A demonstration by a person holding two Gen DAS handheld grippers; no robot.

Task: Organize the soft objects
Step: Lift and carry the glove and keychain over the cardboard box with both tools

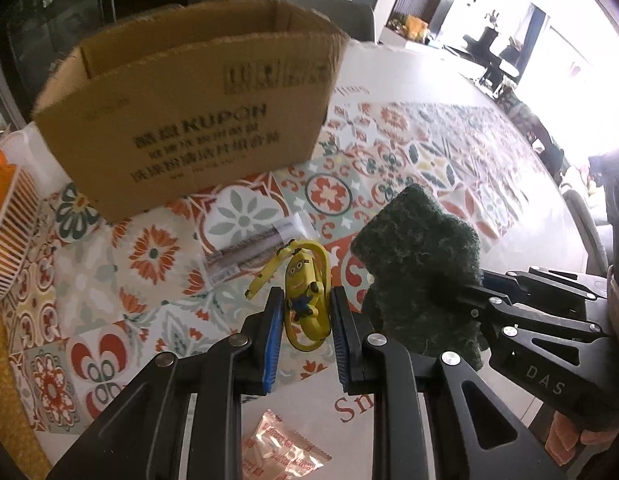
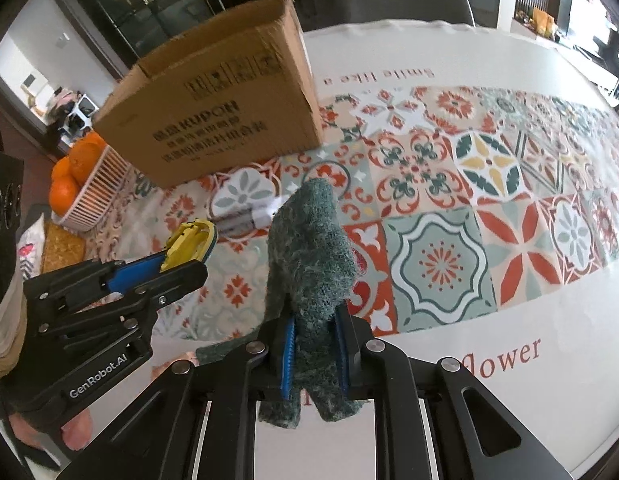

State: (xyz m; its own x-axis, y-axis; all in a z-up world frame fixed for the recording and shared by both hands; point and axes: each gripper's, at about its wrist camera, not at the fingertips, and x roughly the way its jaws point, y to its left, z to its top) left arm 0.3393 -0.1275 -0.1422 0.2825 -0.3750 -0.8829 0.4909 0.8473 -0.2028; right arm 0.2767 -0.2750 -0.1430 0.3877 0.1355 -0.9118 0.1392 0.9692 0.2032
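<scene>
At the far left of the left wrist view a white slatted basket [image 1: 9,248] is cut off by the frame edge, with only a sliver of orange showing above it; the right wrist view shows whole oranges [image 2: 75,172] in it. Next stands the open cardboard box [image 1: 197,120], its inside floor hidden behind its front wall and its smaller print blurred. In front of it a clear packet [image 1: 249,248] lies on the patterned tablecloth [image 1: 409,148], contents hard to read. The left gripper [image 1: 305,312] pinches a yellow cartoon-figure toy [image 1: 305,300] between its blue pads, lifted above the cloth; its strap loops out of sight behind it. A crinkled reddish wrapper [image 1: 285,448] lies partly hidden under the jaws. To the right, the right gripper [image 2: 313,344] is clamped on a dark green scouring cloth [image 2: 313,264], whose lower end drops behind the jaws.
</scene>
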